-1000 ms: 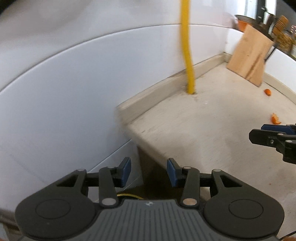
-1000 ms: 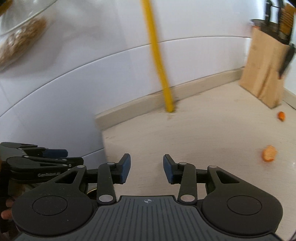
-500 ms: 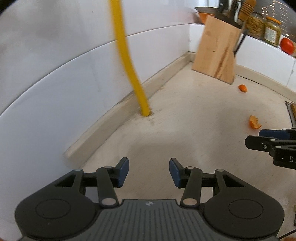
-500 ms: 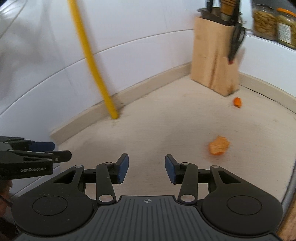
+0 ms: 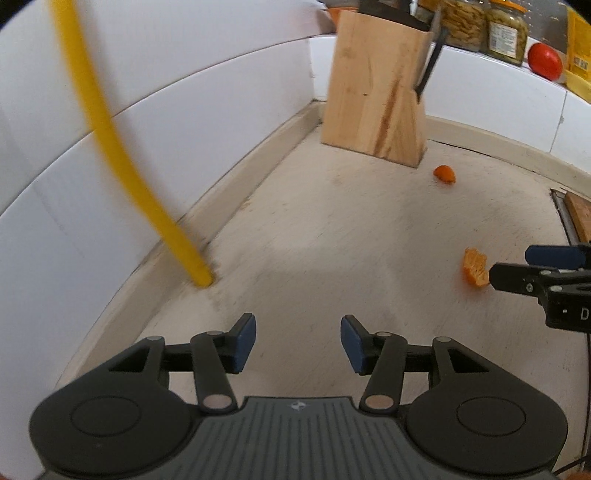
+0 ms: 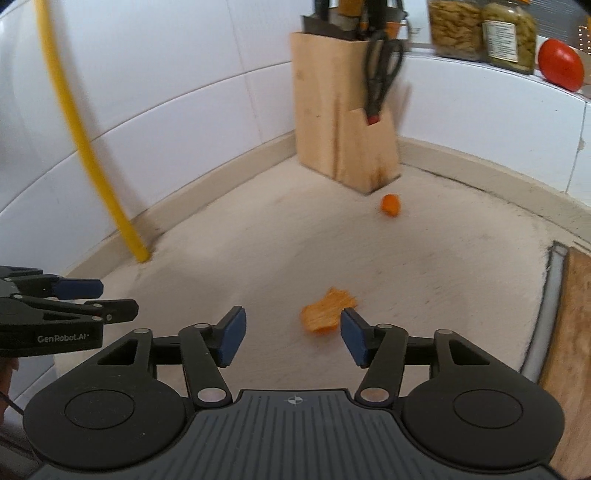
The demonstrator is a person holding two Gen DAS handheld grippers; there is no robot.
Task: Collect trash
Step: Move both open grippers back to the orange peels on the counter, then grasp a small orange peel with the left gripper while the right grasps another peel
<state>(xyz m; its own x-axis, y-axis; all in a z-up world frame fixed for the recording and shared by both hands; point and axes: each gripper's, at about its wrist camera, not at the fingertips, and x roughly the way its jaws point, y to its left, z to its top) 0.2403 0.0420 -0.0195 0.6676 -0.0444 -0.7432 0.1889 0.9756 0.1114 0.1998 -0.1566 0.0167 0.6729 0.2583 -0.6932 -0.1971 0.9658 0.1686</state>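
A large orange peel [image 6: 327, 309] lies on the beige counter just ahead of my right gripper [image 6: 293, 334], slightly right of centre between its open fingers. It also shows in the left wrist view [image 5: 474, 272], right in front of the right gripper's tip. A smaller orange peel [image 6: 390, 204] lies near the foot of the wooden knife block [image 6: 341, 122]; it shows in the left wrist view too [image 5: 444, 174]. My left gripper [image 5: 297, 341] is open and empty over bare counter, left of the right gripper.
A yellow pipe [image 5: 110, 147] rises from the counter by the white tiled wall. Jars [image 6: 484, 29] and a tomato [image 6: 560, 64] stand on the back ledge. A wooden board [image 6: 569, 350] and a metal rim lie at the right.
Both grippers have swung right and moved forward over the counter. The large peel has come close to the right gripper's fingers; the knife block and jars have come into view.
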